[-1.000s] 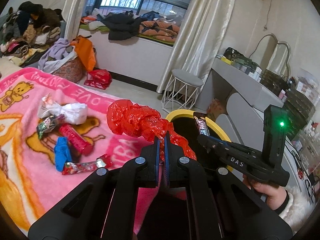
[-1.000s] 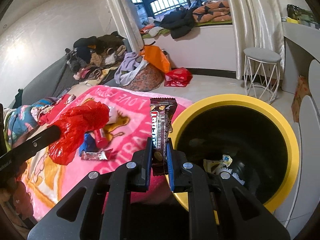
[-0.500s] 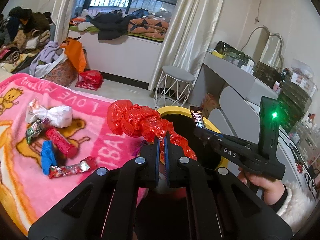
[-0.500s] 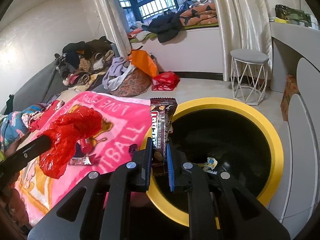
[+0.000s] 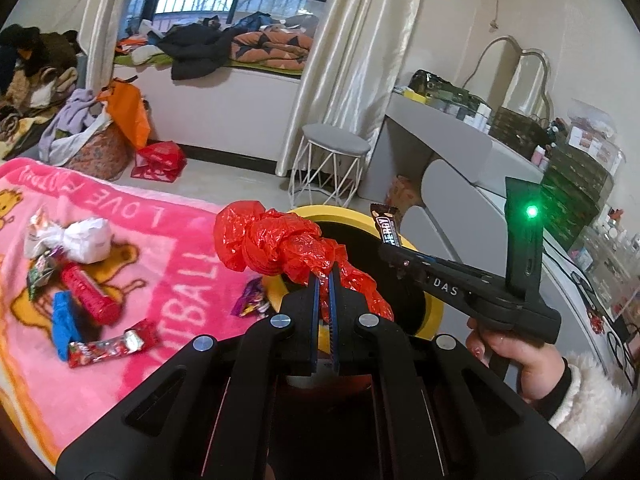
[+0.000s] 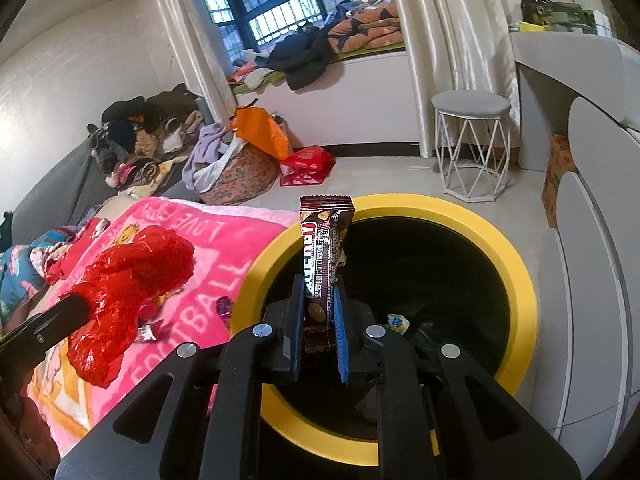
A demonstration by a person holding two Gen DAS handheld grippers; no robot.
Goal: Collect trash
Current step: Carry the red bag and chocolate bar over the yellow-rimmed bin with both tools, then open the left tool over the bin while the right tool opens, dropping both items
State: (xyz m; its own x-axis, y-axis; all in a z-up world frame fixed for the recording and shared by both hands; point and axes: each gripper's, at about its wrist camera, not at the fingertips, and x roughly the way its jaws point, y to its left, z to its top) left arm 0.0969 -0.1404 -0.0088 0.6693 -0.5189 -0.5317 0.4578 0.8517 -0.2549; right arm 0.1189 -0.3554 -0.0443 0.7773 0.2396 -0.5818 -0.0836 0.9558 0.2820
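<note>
Red crinkled plastic fills the lower middle of your left wrist view: your left gripper is clamped tight on the red plastic bag, pinching only a thin twist of it while the bulk bunches out ahead and to the left. That thin pinch is the risk; in my judgement the film could slide out before it is over the opening, or cling to the pads when you let go and hang there instead of dropping.

Your right gripper is closed almost fully on the brown chocolate bar wrapper, which stands upright in the centre of the right wrist view, over the near-left part of the yellow-rimmed bin. It looks light and glossy, so it may flutter against the rim and fall outside if you release too close to the edge.

Looking into the bin, its inside is black and mostly dark; you can make out one small pale crumpled scrap low at centre right, and not much else.

Further left, on the bed's pink blanket, trash waits: a purple wrapper near the bin's rim, a red candy wrapper, a red tube, a blue piece and a white crumpled bag. A swinging bag could brush the nearest one off the bed.
</note>
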